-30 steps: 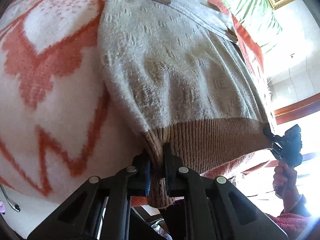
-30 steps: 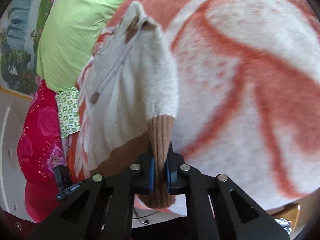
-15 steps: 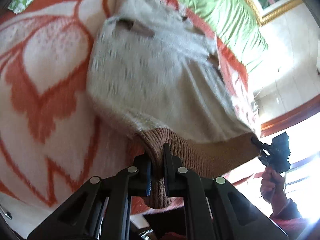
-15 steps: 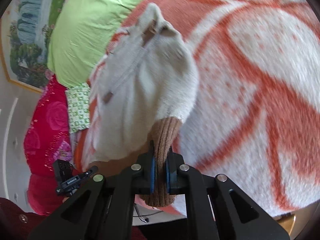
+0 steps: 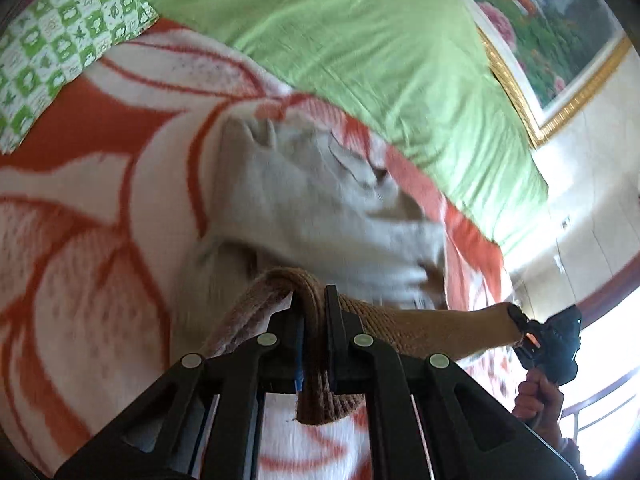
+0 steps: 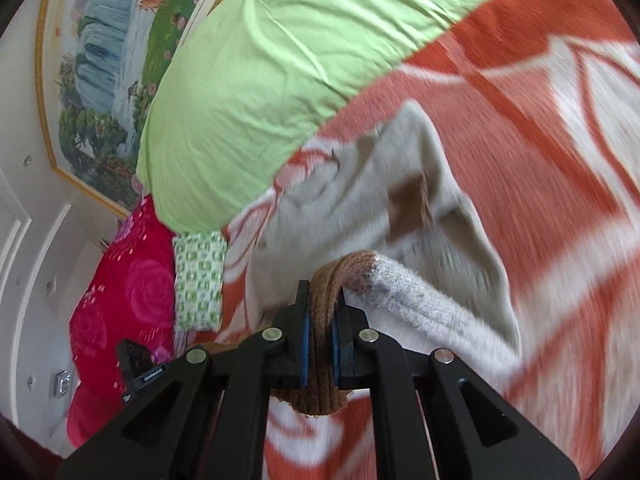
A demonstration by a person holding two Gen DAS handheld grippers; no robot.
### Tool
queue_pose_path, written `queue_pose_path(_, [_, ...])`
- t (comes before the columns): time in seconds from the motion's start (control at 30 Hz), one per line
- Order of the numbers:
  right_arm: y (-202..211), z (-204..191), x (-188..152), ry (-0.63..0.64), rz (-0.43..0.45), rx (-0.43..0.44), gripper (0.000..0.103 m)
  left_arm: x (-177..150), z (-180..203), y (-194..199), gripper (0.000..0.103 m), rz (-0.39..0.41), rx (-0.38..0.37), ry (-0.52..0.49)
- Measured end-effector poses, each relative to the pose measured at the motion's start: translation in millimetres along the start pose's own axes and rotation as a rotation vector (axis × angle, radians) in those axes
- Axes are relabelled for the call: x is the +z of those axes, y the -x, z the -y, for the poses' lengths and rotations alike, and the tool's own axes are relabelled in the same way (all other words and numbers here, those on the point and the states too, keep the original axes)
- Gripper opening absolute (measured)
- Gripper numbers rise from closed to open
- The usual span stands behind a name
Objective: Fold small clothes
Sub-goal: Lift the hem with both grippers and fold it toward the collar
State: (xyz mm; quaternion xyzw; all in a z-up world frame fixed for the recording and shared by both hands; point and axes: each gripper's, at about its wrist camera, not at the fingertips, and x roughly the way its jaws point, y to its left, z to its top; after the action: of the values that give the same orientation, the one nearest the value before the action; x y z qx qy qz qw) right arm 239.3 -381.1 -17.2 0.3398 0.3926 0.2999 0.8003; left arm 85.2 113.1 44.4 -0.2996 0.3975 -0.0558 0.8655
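Observation:
A small grey knit sweater (image 5: pixel 320 200) with a brown ribbed hem (image 5: pixel 420 324) lies on an orange and white blanket (image 5: pixel 80 240). My left gripper (image 5: pixel 314 308) is shut on one corner of the hem and holds it above the sweater's body. My right gripper (image 6: pixel 320 304) is shut on the other hem corner (image 6: pixel 340 272); it also shows in the left wrist view (image 5: pixel 552 340), with the hem stretched between the two. The sweater's body (image 6: pixel 360 200) is bunched beyond the hem, towards the collar. The image is blurred.
A green pillow (image 5: pixel 340 40) lies along the far side of the blanket, with a green checked cloth (image 5: pixel 60 52) and a red floral quilt (image 6: pixel 120 280) beside it. A framed painting (image 6: pixel 104 60) hangs behind.
Both grippers have carried the hem forward over the sweater towards its collar. The sweater's body has gone from spread out to bunched and doubled over.

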Motion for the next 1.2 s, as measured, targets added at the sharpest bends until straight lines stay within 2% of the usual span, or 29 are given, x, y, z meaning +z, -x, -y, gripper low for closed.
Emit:
queue_pose_path(0.27, [-84.5,-1.3,80.1,0.018,0.006,-0.013,0.009,81.6,0.2,-63.4,0.005,0.054,0.06,0.029])
queue_pose_path(0.5, [-142.9,21.8,122.5,0.0,-0.01,-0.062,0.009,129.4,-20.6,-127.0,0.005,0.044,0.114,0.071])
queue_pose_path(0.7, [-177.3,50.7,135.0,-0.022,-0.037,-0.128,0.009,146.7,-38.5,-166.7,0.005,0.031,0.146,0.088])
queue_pose_path(0.9, [-197.2,64.2,138.1,-0.023,-0.04,-0.182,0.009,153.2,-47.4,-200.7,0.006,-0.003,0.206,0.059])
queue_pose_path(1.1, [-197.0,70.7,139.4,-0.086,-0.042,-0.161,0.015,156.6,-45.0,-200.6,0.011,-0.043,0.198,0.052])
queue_pose_path(1.2, [-188.1,68.1,141.9,-0.104,-0.032,-0.146,0.023,158.0,-41.0,-185.9,0.018,-0.032,0.172,0.042])
